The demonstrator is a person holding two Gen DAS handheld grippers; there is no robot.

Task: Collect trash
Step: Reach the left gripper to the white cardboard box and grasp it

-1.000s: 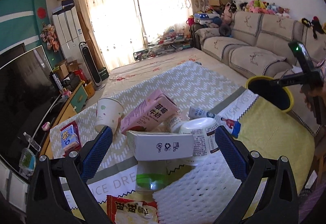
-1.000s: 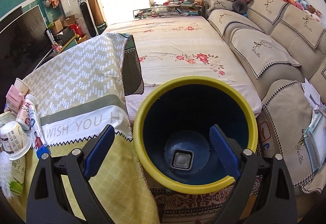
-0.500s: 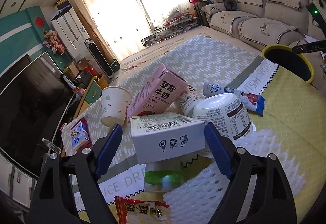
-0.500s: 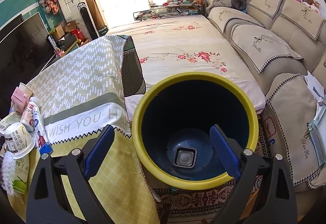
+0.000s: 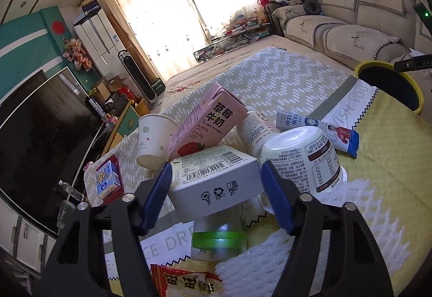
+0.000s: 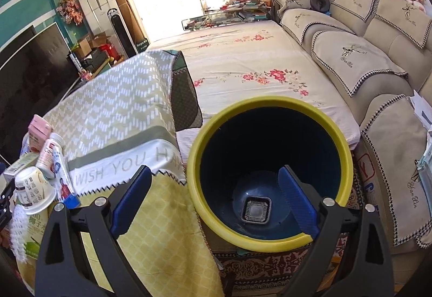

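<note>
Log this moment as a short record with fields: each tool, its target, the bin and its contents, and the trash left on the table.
left tool: jaws closing around the white carton, pads at its two ends
right tool: open, empty, above the bin
bin: yellow rim, dark inside, beside the table
bin contents: one small black tray on the bottom
table trash: pink milk carton, paper cup, upturned white tub, white bottle, foam net, snack wrapper

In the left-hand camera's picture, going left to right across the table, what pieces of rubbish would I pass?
Small blue-and-red carton → paper cup → pink milk carton → white bottle → upturned white tub → blue wrapper → yellow-rimmed bin.
</note>
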